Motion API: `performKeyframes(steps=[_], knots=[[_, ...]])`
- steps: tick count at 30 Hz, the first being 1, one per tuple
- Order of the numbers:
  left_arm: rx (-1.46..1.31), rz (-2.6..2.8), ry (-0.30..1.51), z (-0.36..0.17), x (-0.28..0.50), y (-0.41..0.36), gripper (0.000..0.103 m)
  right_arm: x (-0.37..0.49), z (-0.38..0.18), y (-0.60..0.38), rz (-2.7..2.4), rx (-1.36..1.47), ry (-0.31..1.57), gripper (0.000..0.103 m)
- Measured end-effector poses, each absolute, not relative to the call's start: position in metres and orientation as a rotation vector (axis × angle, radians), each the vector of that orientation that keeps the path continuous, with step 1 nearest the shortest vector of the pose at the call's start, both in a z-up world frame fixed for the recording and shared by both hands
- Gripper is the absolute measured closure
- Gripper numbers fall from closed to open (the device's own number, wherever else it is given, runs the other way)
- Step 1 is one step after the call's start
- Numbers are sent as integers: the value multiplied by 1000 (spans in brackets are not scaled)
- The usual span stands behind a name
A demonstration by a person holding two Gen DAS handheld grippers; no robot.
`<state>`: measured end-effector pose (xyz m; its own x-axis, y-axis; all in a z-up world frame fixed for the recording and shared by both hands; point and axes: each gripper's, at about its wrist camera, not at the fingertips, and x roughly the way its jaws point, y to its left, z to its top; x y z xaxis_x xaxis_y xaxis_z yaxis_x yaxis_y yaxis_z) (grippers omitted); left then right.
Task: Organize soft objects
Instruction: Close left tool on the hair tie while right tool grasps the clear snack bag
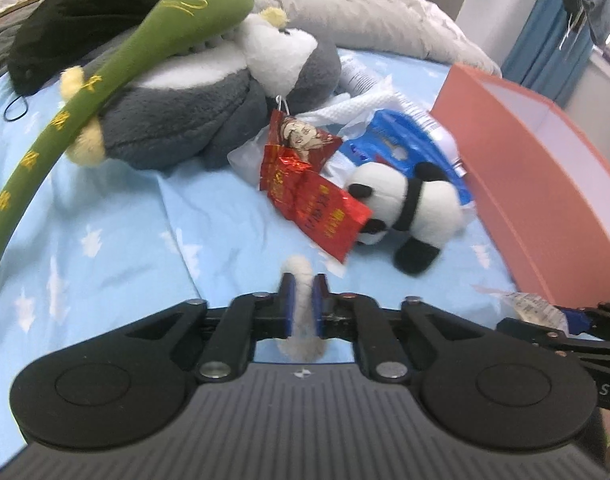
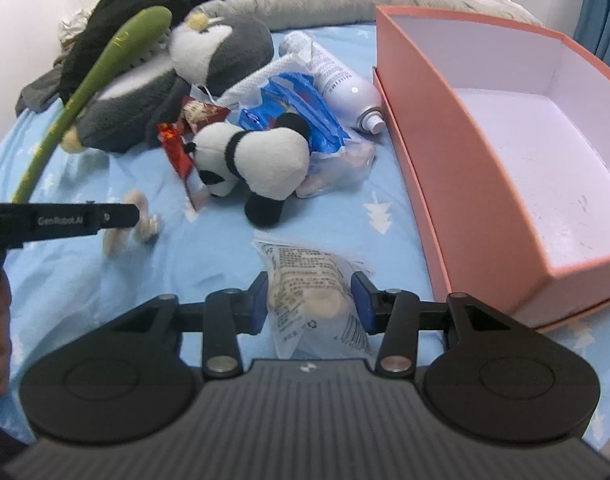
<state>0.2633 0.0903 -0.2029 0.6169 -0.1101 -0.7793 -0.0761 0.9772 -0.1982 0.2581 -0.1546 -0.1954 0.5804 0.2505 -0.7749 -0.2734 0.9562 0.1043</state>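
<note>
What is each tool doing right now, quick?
Left tool: closed on a thin white fuzzy piece.
Right tool: closed on a clear printed snack packet.

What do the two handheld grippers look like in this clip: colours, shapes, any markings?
Both match. The left gripper and right gripper each have a ribbed dark grey body with a small pale logo, two round black discs at the sides, black linkage arms with silver rivets, and blue pads on black fingers. Seen from the right wrist, the left one carries white "GenRobot.AI" lettering on its side.
</note>
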Motion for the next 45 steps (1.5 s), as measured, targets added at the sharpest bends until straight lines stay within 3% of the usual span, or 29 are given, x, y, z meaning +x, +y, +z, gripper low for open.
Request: performKeyframes(steps=[13,22,24,28,30,34,37,45], knots=[[-298,13,881,-181,216,78,95,220,-165,-171,343,5,837,56],[-348,38,986,-219,213,91,94,208,-179,-173,349,37,875,56],[-365,44,1011,-227,215,95,91,207,-184,-171,353,36,887,56],[-352,56,1025,-236,219,97,66,210,-192,-170,350,35,908,56],[-344,57,1019,-238,221,97,65,212,-194,-171,348,38,912,56],[-337,46,1006,-238,224,92,68,213,-197,-174,344,35,917,56],[-312,47,976,-230,222,87,90,214,-196,-176,339,37,918,56],[-340,71,881,-186,210,81,93,206,-173,-185,349,36,854,56]])
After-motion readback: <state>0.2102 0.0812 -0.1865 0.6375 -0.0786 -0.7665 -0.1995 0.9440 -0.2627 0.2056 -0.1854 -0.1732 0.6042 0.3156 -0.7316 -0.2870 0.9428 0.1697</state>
